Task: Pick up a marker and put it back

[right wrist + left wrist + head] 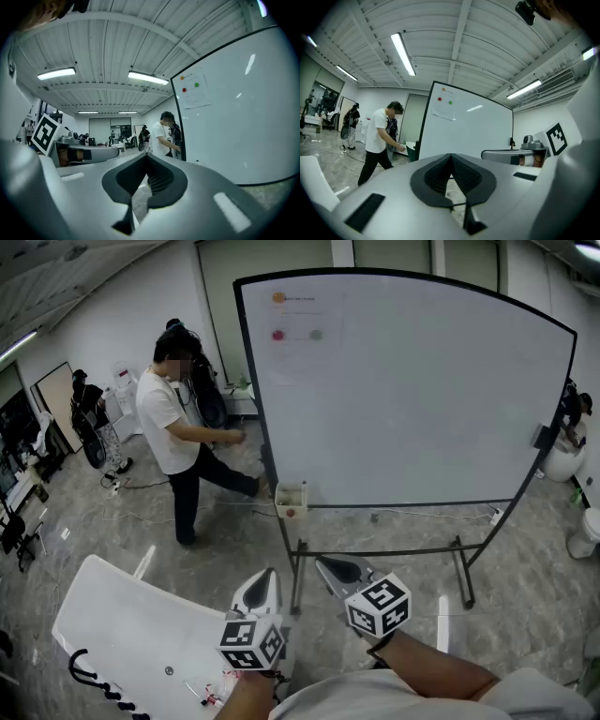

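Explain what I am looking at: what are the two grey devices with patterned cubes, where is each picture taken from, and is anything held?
No robot here: a person wears a head camera and holds a two-jaw gripper in each hand. The head view looks down on the left gripper and right gripper; the patterned cubes belong to them. The other two pictures come from cameras riding on each gripper, looking along its jaws. Both pairs of jaws are closed with nothing between them, so nothing is held. Ahead stands a whiteboard with a white box at its lower left corner; a person in a white shirt stands beside it.
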